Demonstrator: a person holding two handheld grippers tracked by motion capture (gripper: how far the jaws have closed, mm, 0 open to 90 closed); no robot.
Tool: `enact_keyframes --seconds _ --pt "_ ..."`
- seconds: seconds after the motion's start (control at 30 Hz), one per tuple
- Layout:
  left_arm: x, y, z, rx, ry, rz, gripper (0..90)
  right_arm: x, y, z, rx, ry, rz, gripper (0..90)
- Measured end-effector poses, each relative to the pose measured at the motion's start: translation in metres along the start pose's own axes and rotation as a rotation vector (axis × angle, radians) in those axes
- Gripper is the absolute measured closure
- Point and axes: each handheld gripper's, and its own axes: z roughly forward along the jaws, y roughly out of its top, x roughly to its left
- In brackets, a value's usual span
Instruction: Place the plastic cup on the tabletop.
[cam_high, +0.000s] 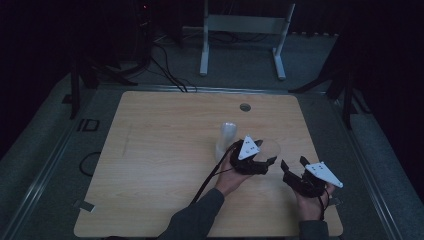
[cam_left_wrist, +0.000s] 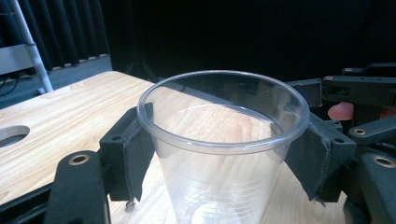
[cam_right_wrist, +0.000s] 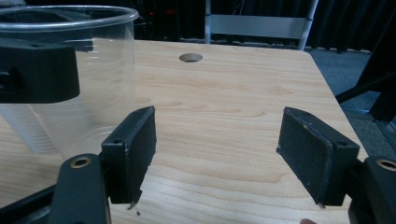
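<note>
Left gripper (cam_left_wrist: 224, 154): clear plastic cup (cam_left_wrist: 223, 140) is clamped upright between both pads, just under the rim, over the table (cam_left_wrist: 60, 107). Right gripper (cam_right_wrist: 217, 154): jaws are spread wide, nothing held, parked just right of the cup. A second clear cup (cam_high: 227, 134) is seen just behind.
</note>
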Motion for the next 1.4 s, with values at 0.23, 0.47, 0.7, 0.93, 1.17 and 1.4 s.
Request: enact_keyframes --seconds 0.23,0.47,0.7,0.93,1.17,1.4 --pt "0.0 -0.003 0.0 -0.001 0.009 -0.006 28.6 0.0 0.0 0.0 0.001 -0.002 -0.002 27.6" --pt "-0.001 -0.011 0.001 0.01 0.013 -0.015 28.5 -0.001 0.0 0.0 -0.002 -0.006 0.003 27.6" --pt "-0.001 -0.015 0.0 0.013 0.019 -0.016 28.5 0.0 0.0 0.0 -0.004 -0.003 -0.002 27.6" --pt "-0.001 -0.022 0.001 0.025 0.036 -0.014 28.4 0.0 0.0 -0.001 -0.004 -0.003 -0.002 27.6" --pt "-0.002 -0.028 0.003 0.041 0.049 -0.009 28.1 -0.001 0.001 -0.001 -0.005 -0.004 0.001 27.6" --pt "-0.002 -0.036 0.005 0.053 0.06 -0.019 28.0 -0.001 0.001 -0.001 -0.006 -0.004 0.001 27.6"
